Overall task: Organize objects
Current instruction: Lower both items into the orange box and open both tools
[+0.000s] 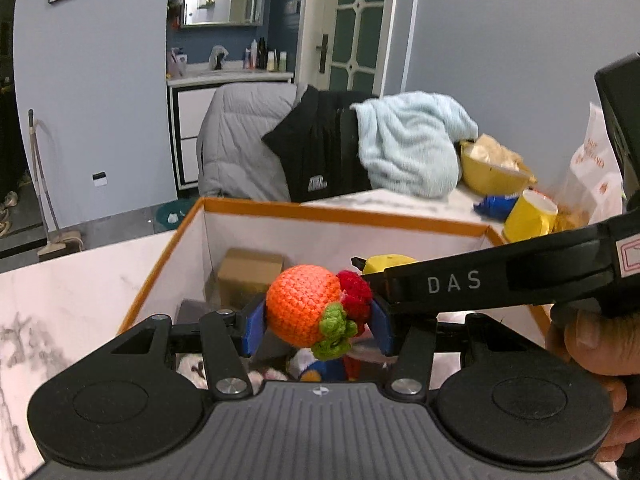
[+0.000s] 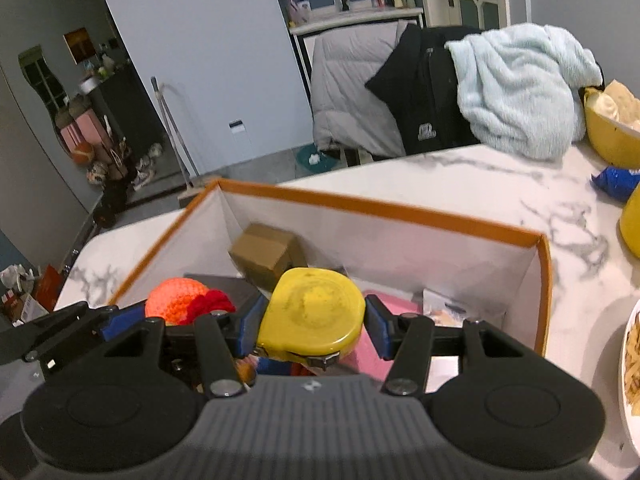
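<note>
the left gripper had its 2 blue pads closed against the sides of an orange crocheted fruit with a red knitted piece and green leaves, holding it above the open box. the right gripper gripped a yellow tape measure between its blue pads, and it too hung over the box, just beside the left gripper. from the left wrist view the right gripper crossed in from the right, its tip touching or nearly touching the red part of the fruit.

the box, white inside with an orange rim, sat on a marble-patterned table. inside it lay a small brown carton near the far-left corner, a pink item and some other objects too hidden to name.

on the table beyond the box were a yellow bowl, a yellow cup and a pale blue towel.
</note>
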A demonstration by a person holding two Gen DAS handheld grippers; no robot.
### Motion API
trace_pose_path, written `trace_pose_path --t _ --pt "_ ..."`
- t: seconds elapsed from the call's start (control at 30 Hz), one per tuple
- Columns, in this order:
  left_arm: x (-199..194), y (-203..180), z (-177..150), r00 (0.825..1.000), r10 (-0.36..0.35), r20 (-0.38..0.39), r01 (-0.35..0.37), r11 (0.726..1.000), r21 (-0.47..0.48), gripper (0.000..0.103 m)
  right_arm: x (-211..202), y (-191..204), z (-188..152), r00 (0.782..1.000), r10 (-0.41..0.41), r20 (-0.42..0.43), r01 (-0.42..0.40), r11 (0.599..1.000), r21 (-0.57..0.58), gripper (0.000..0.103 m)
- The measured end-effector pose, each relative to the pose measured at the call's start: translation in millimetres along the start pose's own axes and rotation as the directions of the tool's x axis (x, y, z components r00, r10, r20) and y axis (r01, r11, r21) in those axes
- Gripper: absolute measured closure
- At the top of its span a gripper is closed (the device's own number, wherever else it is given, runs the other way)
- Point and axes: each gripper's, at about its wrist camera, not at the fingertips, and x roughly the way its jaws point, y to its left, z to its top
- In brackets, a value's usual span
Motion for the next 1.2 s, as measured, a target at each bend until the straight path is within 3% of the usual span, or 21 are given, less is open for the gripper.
trace_pose_path --t 0.53,1.1,1.2 --pt "30 -22 -16 0.993 0.010 -0.119 0.000 0.996 0.085 0.042 15 -5 -17 0.997 -0.043 -0.068 0.042 0.999 -0.010 0.047" --pt "43 -22 -26 0.983 0.007 -0.181 0.008 0.997 0.082 0.040 15 -6 -18 0.996 -0.040 -0.081 0.041 0.999 0.005 0.043" --pt "44 -21 -26 0.982 0.003 -0.191 0.012 0.997 0.080 0.035 15 -6 -19 0.996 -0.039 -0.081 0.040 0.999 0.006 0.043"
